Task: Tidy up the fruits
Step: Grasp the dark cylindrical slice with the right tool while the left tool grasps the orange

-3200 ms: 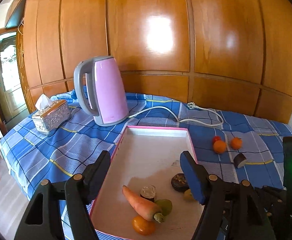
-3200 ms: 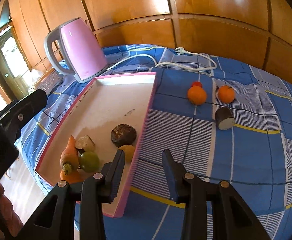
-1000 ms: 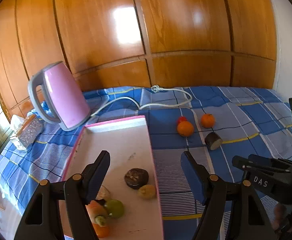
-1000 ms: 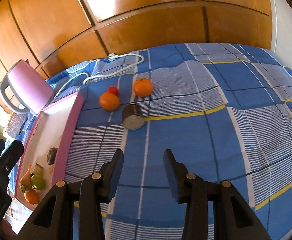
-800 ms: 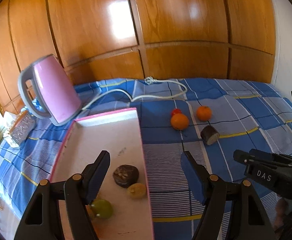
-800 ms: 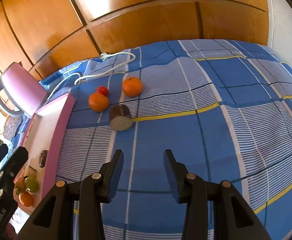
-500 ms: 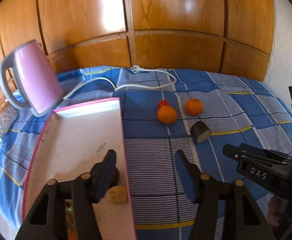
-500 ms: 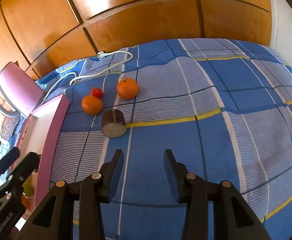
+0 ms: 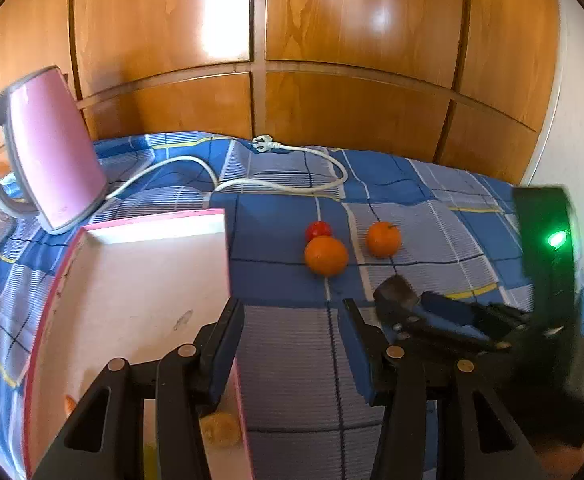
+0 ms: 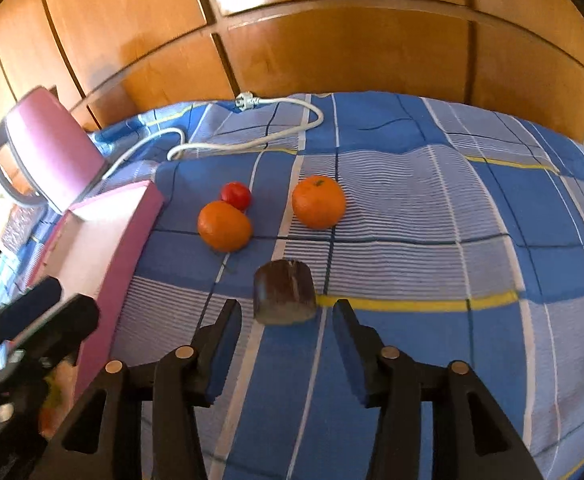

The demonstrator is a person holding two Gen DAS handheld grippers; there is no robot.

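The right gripper [image 10: 285, 334] is hovering low over the blue checked cloth [image 10: 432, 240], its two fingers spread wide with nothing between the pads, and it is pointing straight at a dark cut cylinder piece [image 10: 283, 298] lying just beyond the fingertips, close to them but not touching as far as the right wrist view is showing. The left gripper [image 9: 292, 344] is hanging over the right-hand edge of the pink tray [image 9: 91, 292], its left finger above the tray floor and its right finger above the cloth, the jaws likewise standing wide and gripping nothing. In the left wrist view the right gripper [image 9: 420, 306] is reaching in from the right side and covering part of the dark piece [image 9: 396, 286]. Three round fruits are lying loose on the cloth beyond the dark piece: two oranges and one small red fruit. The nearer orange [image 10: 223, 225] is sitting just beside the red fruit [image 10: 235, 196], apparently touching it, while the second orange [image 10: 318, 201] is lying apart to their right. Inside the tray a yellowish fruit [image 9: 219, 430] is showing near the left gripper's finger; other pieces there are mostly hidden. One pink kettle [image 9: 47, 148] is standing behind the tray, its white cord [image 9: 283, 184] trailing across the cloth.
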